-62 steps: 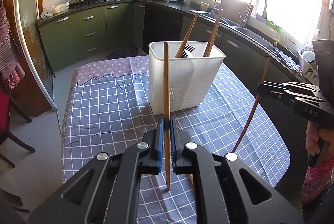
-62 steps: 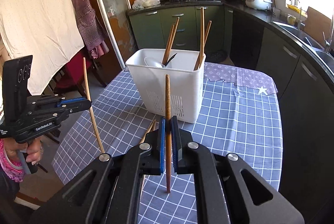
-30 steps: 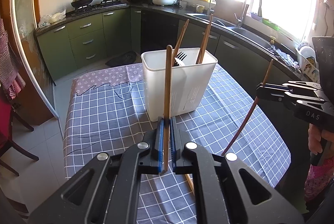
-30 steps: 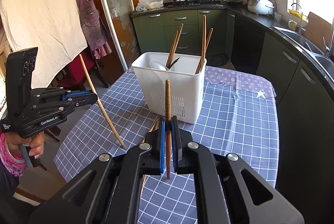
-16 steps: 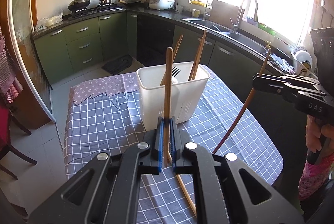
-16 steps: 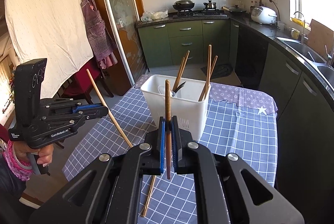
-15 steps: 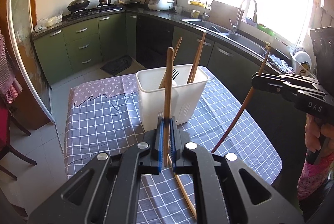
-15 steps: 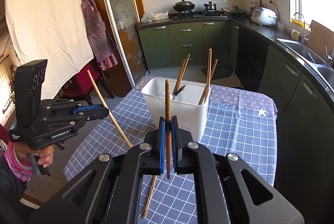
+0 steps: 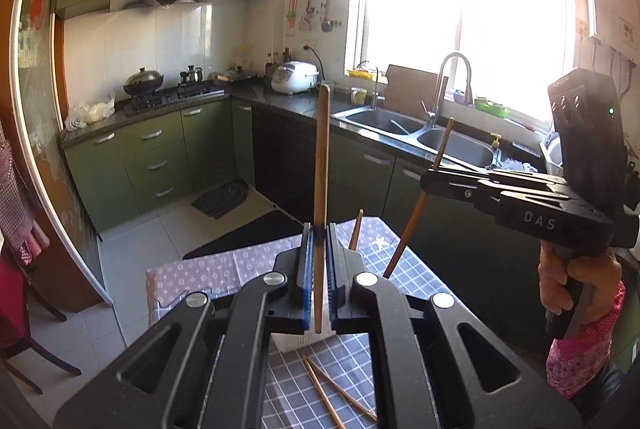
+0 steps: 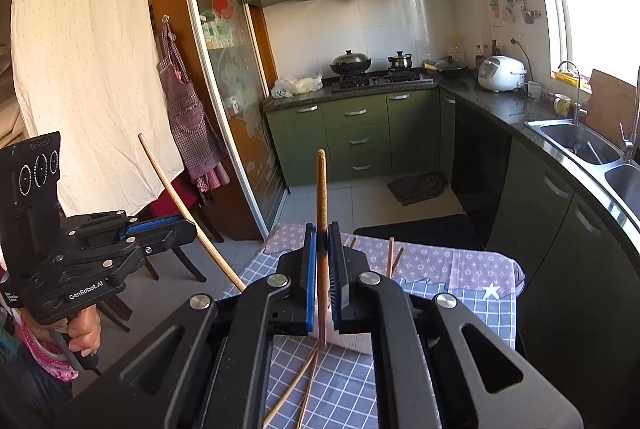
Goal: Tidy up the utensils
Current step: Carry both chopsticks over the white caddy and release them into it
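My left gripper is clamped on a chopstick that stands nearly upright between the blue pads, its top well above the jaws and its lower end just below them. My right gripper is likewise closed on a darker chopstick, also upright.

Both grippers are held high over the table, angled a little downward, with open air in front of them. The table's far edge is close ahead, with bare floor between it and the green cabinets. To my right the sink counter runs close along the table's side; to my left a glass door and a chair stand near the corner.

The white holder is almost hidden behind my jaws in both views; only a strip of its wall and a few chopstick tips above it show. Two loose chopsticks lie on the checked cloth just in front of it, crossing near one end.

The left view shows my right hand gripping its handle, the held stick slanting down toward the table. The right view shows my left hand low at the table's left side, its stick leaning in over the table, plus the apron and white sheet the other camera misses.
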The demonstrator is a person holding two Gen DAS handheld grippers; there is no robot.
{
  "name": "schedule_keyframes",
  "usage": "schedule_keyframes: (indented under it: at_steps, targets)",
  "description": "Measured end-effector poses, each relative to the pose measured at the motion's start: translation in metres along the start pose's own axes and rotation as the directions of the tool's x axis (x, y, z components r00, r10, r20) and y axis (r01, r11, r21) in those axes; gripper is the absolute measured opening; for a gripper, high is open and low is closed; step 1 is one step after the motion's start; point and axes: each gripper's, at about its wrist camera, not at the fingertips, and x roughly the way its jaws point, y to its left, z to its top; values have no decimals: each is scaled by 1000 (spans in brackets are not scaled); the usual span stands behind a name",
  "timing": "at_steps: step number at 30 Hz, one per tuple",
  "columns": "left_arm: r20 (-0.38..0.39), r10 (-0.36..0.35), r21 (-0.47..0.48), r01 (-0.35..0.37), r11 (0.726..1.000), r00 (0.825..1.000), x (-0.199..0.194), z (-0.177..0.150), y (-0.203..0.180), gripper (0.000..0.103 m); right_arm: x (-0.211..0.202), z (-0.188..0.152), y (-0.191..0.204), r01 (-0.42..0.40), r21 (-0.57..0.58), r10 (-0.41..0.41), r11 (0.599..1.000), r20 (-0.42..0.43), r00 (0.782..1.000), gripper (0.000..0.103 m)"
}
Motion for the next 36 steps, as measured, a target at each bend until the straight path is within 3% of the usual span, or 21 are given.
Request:
schedule_keyframes:
  at_steps: [4,6,12,18,22,30,33,34,36]
  targets:
    - [52,52,3,-52,999,997,12,18,3,6,4,19,-6,47,7,-47,999,54,997,7]
    - [42,84,3,-84,996,996,29,19,7,6,13,22,-8,73,8,-74,997,50,996,7]
    - [-67,96,-41,-99,994,993,86,-3,22,6,58,5,-28,103,38,-101,994,-36,994,7]
    - [-183,87,-63,-100,993,979,120,-31,30,6,95,-19,-38,112,35,-106,993,-128,986,7]
    - [-235,84,-85,-107,991,968,125,-44,38,6,105,-26,-43,107,37,-100,994,-156,983,7]
    - [-231,67,-90,-90,992,971,103,-43,36,7,77,-30,-38,77,33,-73,996,-112,991,17]
    - [-249,52,-96,-78,992,967,91,-52,32,20,52,-43,-33,68,28,-65,997,-92,994,25]
    - [-269,55,-96,-84,992,962,89,-59,31,28,46,-50,-33,68,24,-66,997,-92,994,29]
    - [-333,60,-92,-95,991,941,90,-79,28,33,38,-69,-32,78,9,-76,997,-112,991,32]
